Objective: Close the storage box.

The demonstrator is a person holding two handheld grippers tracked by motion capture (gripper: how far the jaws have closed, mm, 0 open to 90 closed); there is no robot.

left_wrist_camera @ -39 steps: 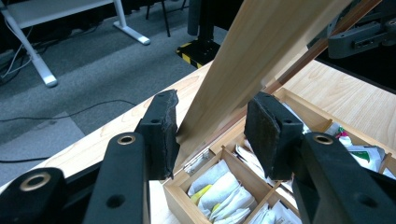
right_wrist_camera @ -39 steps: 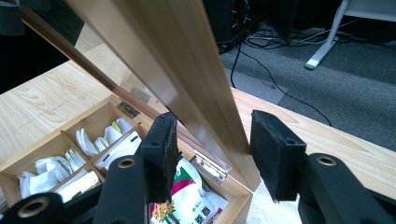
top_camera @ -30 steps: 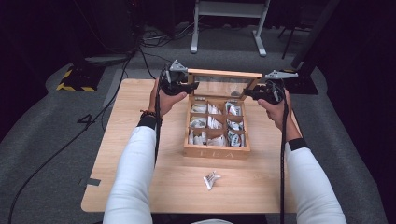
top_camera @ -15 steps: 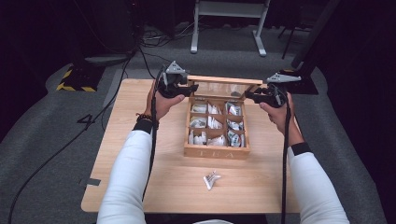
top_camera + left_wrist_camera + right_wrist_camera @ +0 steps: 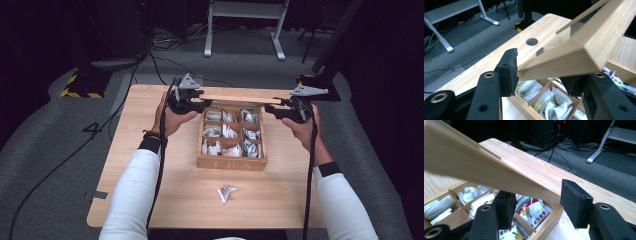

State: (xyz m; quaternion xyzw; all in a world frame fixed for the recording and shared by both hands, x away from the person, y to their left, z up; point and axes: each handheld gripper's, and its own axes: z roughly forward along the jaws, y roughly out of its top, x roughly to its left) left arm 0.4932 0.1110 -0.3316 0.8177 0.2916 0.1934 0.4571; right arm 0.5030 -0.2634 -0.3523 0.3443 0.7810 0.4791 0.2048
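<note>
high view showed the flat wooden lid (image 5: pixel 239 97) lying crosswise; left gripper (image 5: pixel 200 104) clamped it, right gripper (image 5: pixel 272 110) had just been opening, seemingly loose around its edge.

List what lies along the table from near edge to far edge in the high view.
Loose packet → wooden box of tea packets → raised lid, with the left gripper and right gripper at its ends.

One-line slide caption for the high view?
Both grippers, left and right, lift the lid above the wooden tea-bag box.
</note>
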